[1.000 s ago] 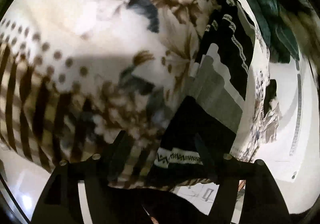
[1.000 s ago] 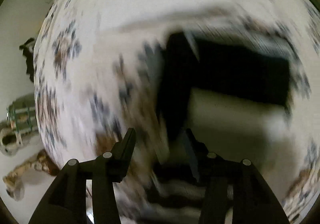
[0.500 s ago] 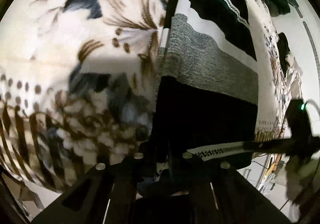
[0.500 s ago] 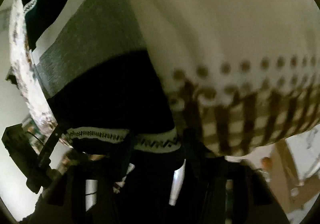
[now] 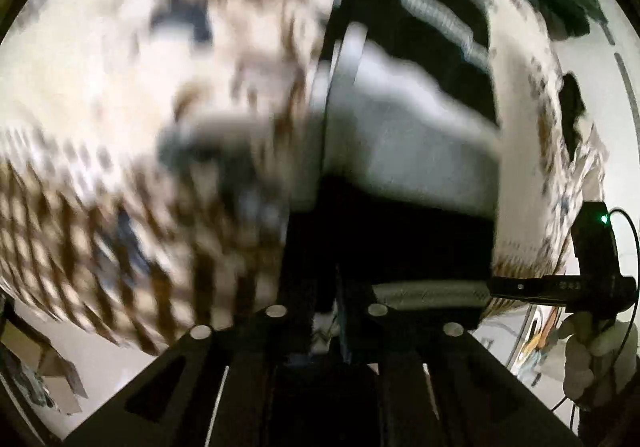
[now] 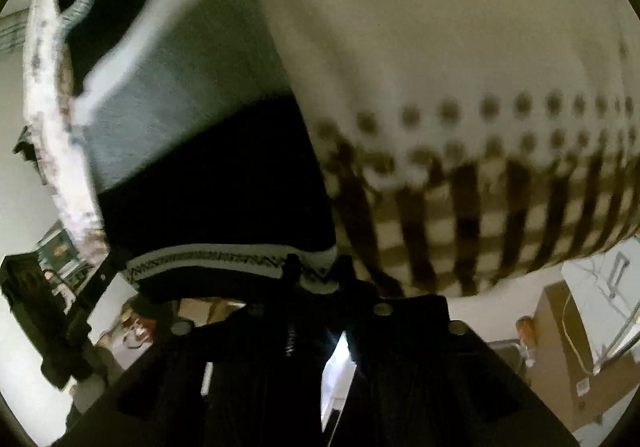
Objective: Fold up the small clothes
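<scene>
A big blanket [image 5: 120, 59] with flowers, dots and brown stripes fills most of both views. On it lies a small sweater [image 5: 408, 151] with black, grey and white bands. Its near edge, the white band with a zigzag [image 6: 224, 263], sits at the edge of the blanket. The left gripper [image 5: 324, 323] is at one end of that edge. Its jaws are narrow and opening, with the band between them. The right gripper [image 6: 316, 271] is at the other end. Its jaws are also narrow and opening, with the band between them. A gloved hand [image 5: 588, 359] holds the right gripper.
</scene>
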{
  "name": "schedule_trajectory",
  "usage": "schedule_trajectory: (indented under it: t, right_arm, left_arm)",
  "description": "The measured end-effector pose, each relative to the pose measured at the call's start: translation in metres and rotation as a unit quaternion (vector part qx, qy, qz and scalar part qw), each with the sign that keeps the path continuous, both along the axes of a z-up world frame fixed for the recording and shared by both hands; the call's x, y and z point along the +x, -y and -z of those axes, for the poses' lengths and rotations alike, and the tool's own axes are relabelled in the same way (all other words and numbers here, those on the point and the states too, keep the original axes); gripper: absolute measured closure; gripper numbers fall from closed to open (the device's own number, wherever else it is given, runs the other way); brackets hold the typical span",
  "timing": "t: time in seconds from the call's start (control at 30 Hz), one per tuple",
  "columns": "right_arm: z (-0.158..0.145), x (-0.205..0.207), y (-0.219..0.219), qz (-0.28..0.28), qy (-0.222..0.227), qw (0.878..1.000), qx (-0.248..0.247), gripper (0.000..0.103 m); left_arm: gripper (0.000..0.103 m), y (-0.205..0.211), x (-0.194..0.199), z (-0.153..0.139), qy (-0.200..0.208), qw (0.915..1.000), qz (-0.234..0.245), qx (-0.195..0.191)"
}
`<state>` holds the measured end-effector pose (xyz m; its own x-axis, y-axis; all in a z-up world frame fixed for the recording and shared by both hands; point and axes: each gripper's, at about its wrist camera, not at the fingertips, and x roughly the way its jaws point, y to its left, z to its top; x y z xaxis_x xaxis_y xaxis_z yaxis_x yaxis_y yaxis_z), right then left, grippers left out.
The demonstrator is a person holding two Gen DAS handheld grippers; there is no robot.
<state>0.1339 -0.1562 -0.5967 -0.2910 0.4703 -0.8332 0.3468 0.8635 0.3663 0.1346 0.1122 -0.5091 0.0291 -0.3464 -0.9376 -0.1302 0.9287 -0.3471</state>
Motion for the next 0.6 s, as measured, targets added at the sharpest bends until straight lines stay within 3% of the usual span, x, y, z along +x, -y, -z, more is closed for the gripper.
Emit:
schedule_trajectory:
  t: [0.03,0.07,0.1,0.2,0.33,0.47,0.6]
  right_arm:
    - [-0.012,0.012,0.010,0.007,0.018,1.000,0.005,0.054]
    - [-0.024,0.028,0.020,0.017,0.037,0.999,0.013,0.044]
    - [-0.032,0.042,0.026,0.026,0.051,0.998,0.016,0.043]
    - [-0.047,0.109,0.045,0.054,0.099,0.993,0.025,0.043]
    - [-0.056,0.226,0.060,0.073,0.176,0.982,0.001,0.043]
    - [-0.042,0.341,0.060,0.107,0.200,0.974,0.014,0.043]
    - [-0.025,0.411,0.042,0.104,0.205,0.973,-0.003,0.043]
  left_arm:
    - [0.075,-0.002,0.011,-0.008,0.014,0.9999,0.001,-0.004]
    - [0.051,-0.005,0.032,-0.020,0.038,0.9992,-0.001,-0.011]
    - [0.032,-0.006,0.052,-0.027,0.057,0.9982,-0.006,-0.016]
    - [0.031,-0.006,0.137,-0.032,0.109,0.9931,-0.023,-0.035]
    - [0.031,0.005,0.271,-0.012,0.156,0.9868,-0.022,-0.037]
    - [0.031,0.017,0.383,0.025,0.147,0.9888,-0.012,-0.023]
    - [0.031,0.029,0.437,0.058,0.121,0.9926,0.008,-0.002]
